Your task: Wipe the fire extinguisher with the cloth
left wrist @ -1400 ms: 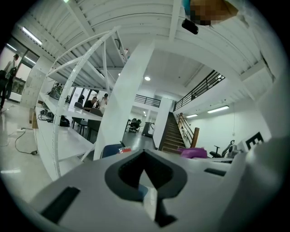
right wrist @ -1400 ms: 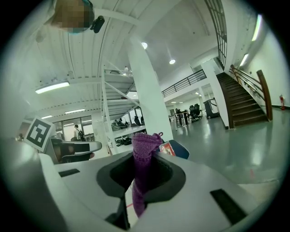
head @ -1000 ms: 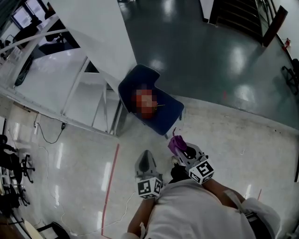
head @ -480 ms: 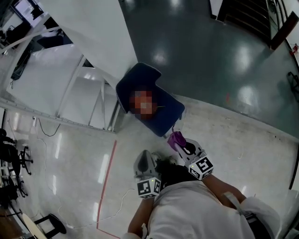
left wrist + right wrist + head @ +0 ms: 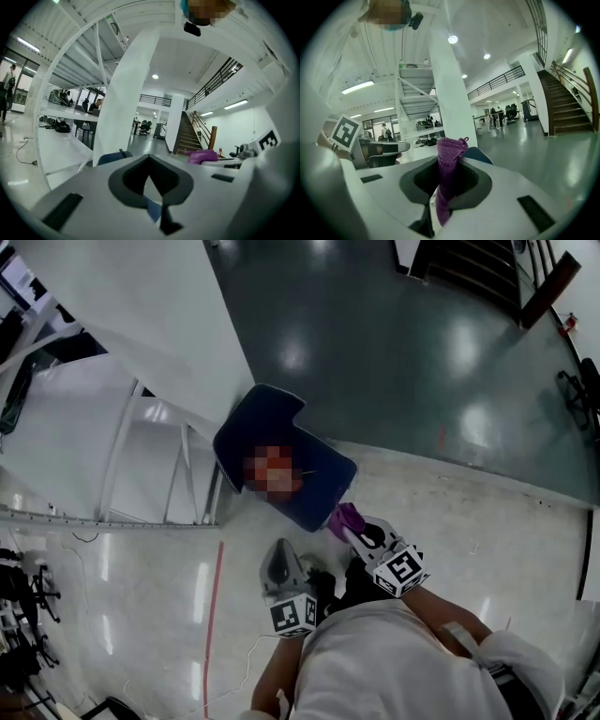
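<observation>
1. Two grippers, one cloth and one blue chair are counted.
2. The right gripper [image 5: 440, 206] is clamped on the cloth [image 5: 450, 154]. The cloth is purple and is pinched between jaws drawn nearly together, with its bunched end standing up past them.
3. The left gripper [image 5: 157, 206] is seen with its jaws brought together, and nothing is held between them.
4. In the head view, the left gripper [image 5: 280, 559] and right gripper [image 5: 354, 532] are held side by side just ahead of the person's torso. The cloth [image 5: 344, 519] is carried near the closest edge of the blue chair [image 5: 258, 427].
5. The fire extinguisher cannot be made out, because the chair's middle is blurred over.
</observation>
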Action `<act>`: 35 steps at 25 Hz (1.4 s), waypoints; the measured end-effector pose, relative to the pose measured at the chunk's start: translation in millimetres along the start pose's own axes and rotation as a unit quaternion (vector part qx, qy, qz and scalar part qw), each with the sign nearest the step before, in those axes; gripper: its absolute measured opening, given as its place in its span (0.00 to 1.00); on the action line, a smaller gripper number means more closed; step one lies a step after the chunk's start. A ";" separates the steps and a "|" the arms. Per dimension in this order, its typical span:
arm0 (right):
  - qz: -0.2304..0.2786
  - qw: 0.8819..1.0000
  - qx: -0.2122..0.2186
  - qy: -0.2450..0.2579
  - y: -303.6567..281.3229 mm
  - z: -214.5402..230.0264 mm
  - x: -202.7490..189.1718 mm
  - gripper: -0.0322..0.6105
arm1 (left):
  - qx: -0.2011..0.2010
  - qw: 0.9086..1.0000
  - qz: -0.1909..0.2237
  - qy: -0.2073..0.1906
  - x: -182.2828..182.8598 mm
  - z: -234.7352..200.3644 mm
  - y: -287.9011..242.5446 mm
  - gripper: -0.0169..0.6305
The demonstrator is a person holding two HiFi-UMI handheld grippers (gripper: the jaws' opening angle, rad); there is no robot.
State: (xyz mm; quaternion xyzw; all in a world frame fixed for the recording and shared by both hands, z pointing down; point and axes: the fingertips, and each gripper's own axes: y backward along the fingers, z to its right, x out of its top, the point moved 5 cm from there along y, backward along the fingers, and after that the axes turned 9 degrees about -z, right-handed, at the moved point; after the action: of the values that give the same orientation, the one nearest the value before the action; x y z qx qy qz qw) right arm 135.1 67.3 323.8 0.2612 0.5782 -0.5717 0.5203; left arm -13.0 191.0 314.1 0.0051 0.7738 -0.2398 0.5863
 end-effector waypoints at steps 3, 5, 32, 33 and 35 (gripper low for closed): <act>-0.012 1.000 0.006 -0.004 -9.5 27.0 -3.5 0.14 | 0.011 1.000 0.011 0.019 0.6 10.4 -19.4 0.03; -0.021 1.000 0.015 -0.008 -17.5 48.4 -9.6 0.14 | 0.018 0.999 0.018 0.022 -2.0 23.6 -33.7 0.03; -0.165 0.977 0.076 -0.114 -364.3 210.0 -290.6 0.14 | 0.088 0.994 0.020 0.069 -140.1 23.0 -189.3 0.03; -0.172 0.974 0.080 -0.122 -372.2 208.9 -298.4 0.14 | 0.088 0.993 0.019 0.073 -144.6 21.3 -188.3 0.03; -0.183 0.970 0.089 -0.131 -386.6 206.1 -309.6 0.14 | 0.088 0.993 0.014 0.078 -152.7 17.3 -187.4 0.03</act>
State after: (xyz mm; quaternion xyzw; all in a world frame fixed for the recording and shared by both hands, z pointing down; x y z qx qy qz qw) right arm -49.4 -115.4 793.3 0.1195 0.4900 -0.7352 0.4528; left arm -3.8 60.4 518.0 0.0861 0.7928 -0.2974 0.5250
